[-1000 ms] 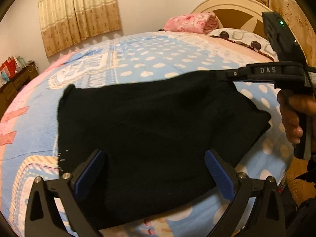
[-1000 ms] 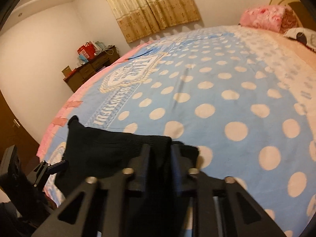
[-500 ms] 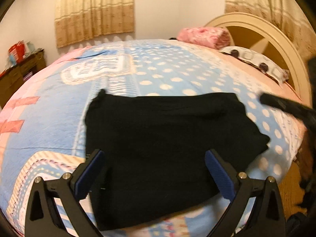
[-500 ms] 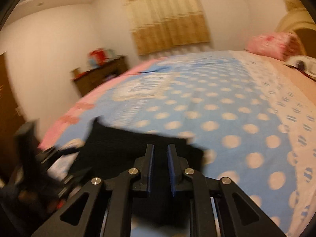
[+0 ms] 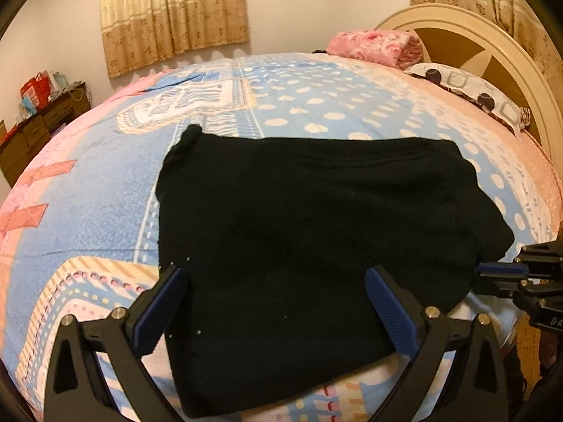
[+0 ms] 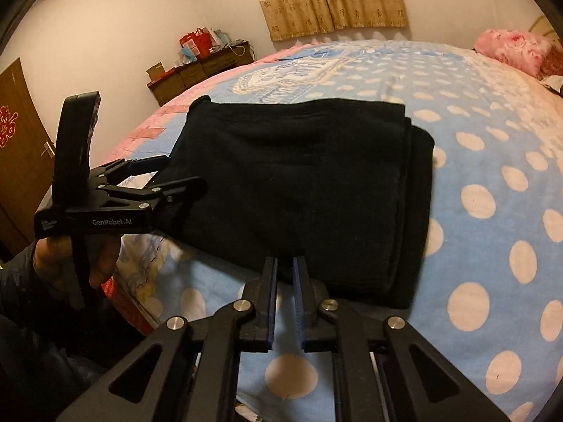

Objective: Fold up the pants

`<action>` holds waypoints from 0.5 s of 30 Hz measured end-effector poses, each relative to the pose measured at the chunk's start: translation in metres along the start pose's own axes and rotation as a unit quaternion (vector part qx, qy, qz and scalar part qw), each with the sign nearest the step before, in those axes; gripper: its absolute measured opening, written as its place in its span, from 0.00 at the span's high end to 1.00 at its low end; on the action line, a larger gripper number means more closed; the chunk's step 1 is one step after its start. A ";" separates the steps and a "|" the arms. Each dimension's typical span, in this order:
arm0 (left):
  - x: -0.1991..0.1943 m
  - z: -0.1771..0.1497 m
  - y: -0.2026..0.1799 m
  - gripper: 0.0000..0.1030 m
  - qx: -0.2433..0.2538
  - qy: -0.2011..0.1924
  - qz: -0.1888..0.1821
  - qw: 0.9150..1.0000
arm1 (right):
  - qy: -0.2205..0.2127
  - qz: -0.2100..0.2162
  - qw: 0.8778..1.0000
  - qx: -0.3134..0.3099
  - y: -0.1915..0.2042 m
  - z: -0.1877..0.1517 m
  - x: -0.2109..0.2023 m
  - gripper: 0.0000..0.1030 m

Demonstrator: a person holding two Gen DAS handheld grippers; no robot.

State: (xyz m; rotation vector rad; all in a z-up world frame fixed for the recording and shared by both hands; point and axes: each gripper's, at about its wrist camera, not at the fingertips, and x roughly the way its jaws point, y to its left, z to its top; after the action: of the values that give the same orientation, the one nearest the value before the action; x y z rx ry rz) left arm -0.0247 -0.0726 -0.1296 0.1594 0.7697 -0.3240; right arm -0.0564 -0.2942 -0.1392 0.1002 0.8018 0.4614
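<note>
My left tongs stand wide apart over the near part of the pants, one blue pad at each side of the cloth and nothing pinched between them. From the right wrist view I see those same tongs reaching in from the left, a hand gripping the handle below them, their tips at the left edge of the pants.

My right tongs have just been closing and now sit nearly together, only a thin slit between the blue pads. Their tips are at the near edge of the pants, but I see no cloth caught in the slit; bedspread shows through it lower down. In the left wrist view the right tongs come in from the right edge, tips just beside the right corner of the black cloth.

The pants lie folded into a thick black rectangle on the bed, near its front edge, on the blue dotted bedspread. In the right wrist view the layers show stacked along the right side. One small corner sticks up at the far left.

A pink blanket and a pillow sit at the headboard, well apart from the pants. A dresser stands by the wall, curtains behind.
</note>
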 end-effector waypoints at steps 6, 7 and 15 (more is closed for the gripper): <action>-0.011 -0.009 -0.004 0.00 -0.011 0.002 -0.017 1.000 | -0.052 0.017 0.998 -0.021 0.010 0.050 -0.030 0.76; -0.010 -0.010 -0.007 0.00 -0.006 0.003 -0.018 1.000 | -0.057 0.019 0.998 -0.028 0.013 0.064 -0.028 0.53; -0.004 -0.012 -0.009 0.00 0.002 0.005 -0.014 1.000 | 0.009 0.021 0.996 -0.090 0.029 0.155 0.068 0.33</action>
State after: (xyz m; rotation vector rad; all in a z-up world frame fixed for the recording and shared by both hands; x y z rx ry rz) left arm -0.0386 -0.0765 -0.1357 0.1538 0.7826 -0.3520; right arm 0.0845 -0.2256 -0.0687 -0.0551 0.7723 0.5724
